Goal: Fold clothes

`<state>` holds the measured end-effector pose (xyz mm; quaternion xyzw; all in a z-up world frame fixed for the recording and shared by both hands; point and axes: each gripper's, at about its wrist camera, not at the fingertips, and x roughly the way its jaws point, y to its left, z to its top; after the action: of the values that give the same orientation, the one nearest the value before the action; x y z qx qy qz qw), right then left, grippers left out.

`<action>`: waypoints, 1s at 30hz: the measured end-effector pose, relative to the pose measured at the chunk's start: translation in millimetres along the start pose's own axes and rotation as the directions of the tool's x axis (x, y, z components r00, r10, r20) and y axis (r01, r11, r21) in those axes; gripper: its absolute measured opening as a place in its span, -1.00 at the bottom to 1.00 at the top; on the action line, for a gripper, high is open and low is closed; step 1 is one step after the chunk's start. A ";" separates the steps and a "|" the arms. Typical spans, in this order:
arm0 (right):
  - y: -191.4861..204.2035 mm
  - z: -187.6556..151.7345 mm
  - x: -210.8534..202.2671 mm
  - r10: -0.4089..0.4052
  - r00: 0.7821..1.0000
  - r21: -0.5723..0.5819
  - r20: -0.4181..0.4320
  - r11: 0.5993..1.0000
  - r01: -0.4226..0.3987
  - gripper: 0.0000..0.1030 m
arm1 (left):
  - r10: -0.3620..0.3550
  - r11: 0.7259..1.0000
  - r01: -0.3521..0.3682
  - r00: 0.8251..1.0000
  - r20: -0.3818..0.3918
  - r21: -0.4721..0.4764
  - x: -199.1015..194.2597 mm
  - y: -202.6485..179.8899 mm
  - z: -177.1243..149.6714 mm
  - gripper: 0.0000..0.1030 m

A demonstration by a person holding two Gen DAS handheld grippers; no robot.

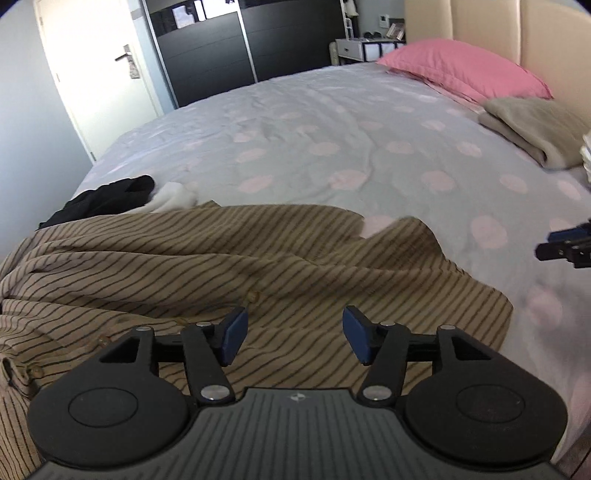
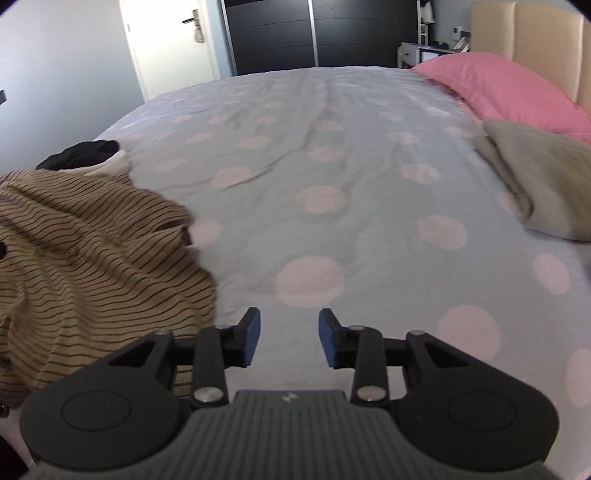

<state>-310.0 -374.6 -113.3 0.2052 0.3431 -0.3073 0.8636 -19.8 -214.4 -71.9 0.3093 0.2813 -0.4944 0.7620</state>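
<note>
1. Starting at the far left, using the striped shirt (image 1: pixel 207 266) as the anchor: it lies crumpled and unfolded on the near part of the bed (image 1: pixel 332 122), tan with thin dark stripes, a few buttons showing along one edge.
2. Just behind the shirt's far-left corner there's a black garment (image 1: pixel 107 199) with a small white piece of clothing (image 1: pixel 173 195) right beside it, both touching or nearly touching the shirt.
3. Left gripper (image 1: pixel 291 338) hangs over the near side of the shirt, angled downward at it. Jaws are spread wide with only striped cloth seen below the gap, pads not pressing on anything, so it's let go.
4. Right of the shirt's edge comes bare dotted bedding, and that's where the right gripper (image 2: pixel 289 338) is, tilted down too. Its jaws are apart, narrower than the left one's, nothing between the blue pads. The shirt sits off to its left side, with a bit of striped cloth passing under its left finger linkage.
5. From the left wrist view you can catch the right gripper's tip poking in at the right edge, well clear of the shirt.
6. Far right of the shirt, up by the headboard (image 1: pixel 491 29): a folded beige garment (image 1: pixel 535 129) next to a pink pillow (image 1: pixel 465 70).
</note>
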 end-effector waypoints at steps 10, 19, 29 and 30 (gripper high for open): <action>58.7 -15.2 44.7 0.141 0.980 -0.036 -0.139 0.988 -0.147 0.21 | -0.047 0.965 0.086 0.986 -0.159 0.248 20.5 -58.5 -70.9 0.31; 73.9 -26.5 72.0 0.150 0.962 -0.035 -0.230 0.986 -0.162 0.26 | 0.163 0.950 -0.099 0.966 -0.199 0.297 31.7 -35.7 -106.4 0.31; 81.2 -27.5 71.3 0.100 0.974 -0.103 -0.201 0.987 -0.122 -0.88 | 0.244 0.961 -0.191 0.925 -0.291 0.198 47.9 -6.9 -101.1 -0.68; 81.9 -26.2 68.3 0.090 0.979 -0.110 -0.181 0.988 -0.111 -0.92 | 0.247 0.961 -0.197 0.926 -0.285 0.193 46.1 -6.0 -99.5 -0.83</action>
<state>-227.9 -326.8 -168.4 0.1965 0.4247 -0.2228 0.8552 -21.4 -168.4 -171.6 0.4725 0.3185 -0.3716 0.7330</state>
